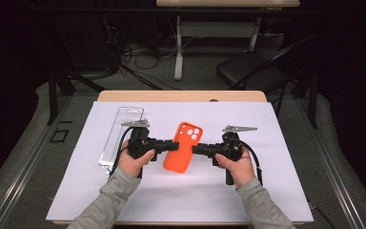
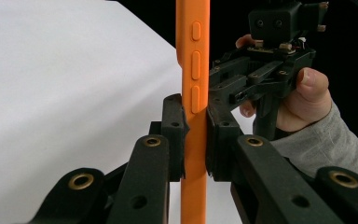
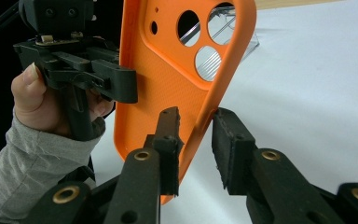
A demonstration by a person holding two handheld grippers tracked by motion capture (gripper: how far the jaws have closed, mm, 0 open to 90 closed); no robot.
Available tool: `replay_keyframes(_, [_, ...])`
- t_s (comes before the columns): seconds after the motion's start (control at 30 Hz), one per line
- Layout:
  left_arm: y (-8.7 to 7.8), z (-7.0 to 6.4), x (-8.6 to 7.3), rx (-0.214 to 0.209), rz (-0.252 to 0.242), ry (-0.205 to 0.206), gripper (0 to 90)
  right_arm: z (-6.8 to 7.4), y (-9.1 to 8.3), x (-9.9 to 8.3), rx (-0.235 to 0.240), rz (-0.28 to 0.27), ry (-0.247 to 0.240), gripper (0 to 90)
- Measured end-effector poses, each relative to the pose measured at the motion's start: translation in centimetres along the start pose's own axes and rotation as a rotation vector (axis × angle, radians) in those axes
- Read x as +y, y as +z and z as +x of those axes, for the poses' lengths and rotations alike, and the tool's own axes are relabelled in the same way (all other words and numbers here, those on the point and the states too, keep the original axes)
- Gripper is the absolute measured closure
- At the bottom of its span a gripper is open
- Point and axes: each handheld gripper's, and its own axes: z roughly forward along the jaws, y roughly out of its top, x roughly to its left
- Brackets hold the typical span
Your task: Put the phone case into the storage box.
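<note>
An orange phone case (image 1: 183, 148) with three camera holes is held off the white sheet between my two grippers. My left gripper (image 1: 167, 143) comes in from the left. In the left gripper view it (image 2: 196, 135) is shut on the case's (image 2: 193, 56) side edge just below the buttons. My right gripper (image 1: 195, 150) reaches the opposite edge. In the right gripper view its jaws (image 3: 196, 140) straddle the case's (image 3: 158, 79) rim, slightly open, with a sliver of white showing beside the right pad (image 3: 228, 149).
A clear plastic package (image 1: 121, 133) lies on the white sheet (image 1: 171, 200) just left of my left hand. The sheet covers most of the wooden table (image 1: 181, 95). Beyond the table stand a dark chair (image 1: 252, 69) and another desk's legs.
</note>
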Motion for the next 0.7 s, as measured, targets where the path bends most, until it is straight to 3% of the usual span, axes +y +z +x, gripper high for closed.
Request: replay_keyframes(0.7, [0.17,-0.08,-0.11,-0.007,-0.005,-0.002,80.3,-0.35,0.27,-0.23,0.018,0.028,0.068,76.9])
